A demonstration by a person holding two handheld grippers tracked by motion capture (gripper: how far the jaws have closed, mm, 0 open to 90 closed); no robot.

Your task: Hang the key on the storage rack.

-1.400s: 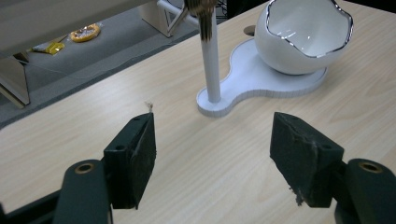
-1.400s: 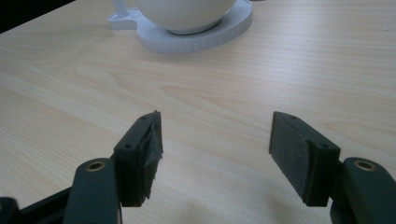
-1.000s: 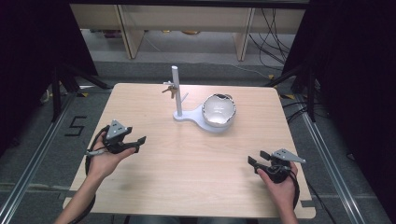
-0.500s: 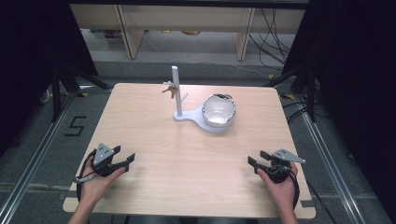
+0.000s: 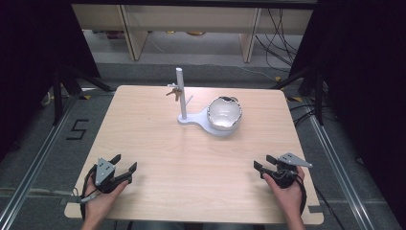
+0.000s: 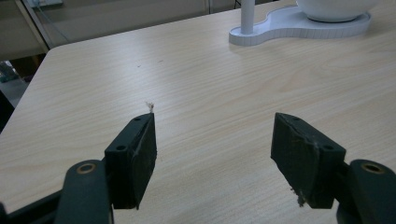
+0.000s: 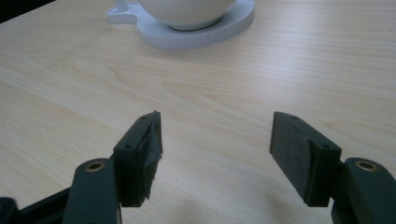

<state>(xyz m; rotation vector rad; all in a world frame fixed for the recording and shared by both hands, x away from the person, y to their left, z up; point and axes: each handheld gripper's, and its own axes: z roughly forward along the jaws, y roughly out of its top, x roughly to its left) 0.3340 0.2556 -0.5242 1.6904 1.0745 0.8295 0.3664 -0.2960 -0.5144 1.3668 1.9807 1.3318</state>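
A white stand [image 5: 183, 95] with an upright post rises from a flat white base [image 5: 191, 119] at the back middle of the wooden table [image 5: 191, 158]. Keys [image 5: 173, 92] hang from a peg on the post. A white bowl [image 5: 224, 114] sits on the base's round end. My left gripper [image 5: 123, 164] rests open near the table's front left corner, nothing between its jaws; its view shows the post's foot [image 6: 247, 18] and base [image 6: 299, 25] far ahead. My right gripper [image 5: 262, 163] stands open at the front right, empty, facing the bowl [image 7: 187, 11].
Shelving [image 5: 191, 28] and cables [image 5: 282, 33] lie on the floor beyond the table's far edge. A black "5" mark [image 5: 76, 129] is on the floor at the left. Dark stands [image 5: 62, 81] flank the table.
My left gripper has drawn back toward the front left corner of the table and come to rest there. The right gripper has stayed in place.
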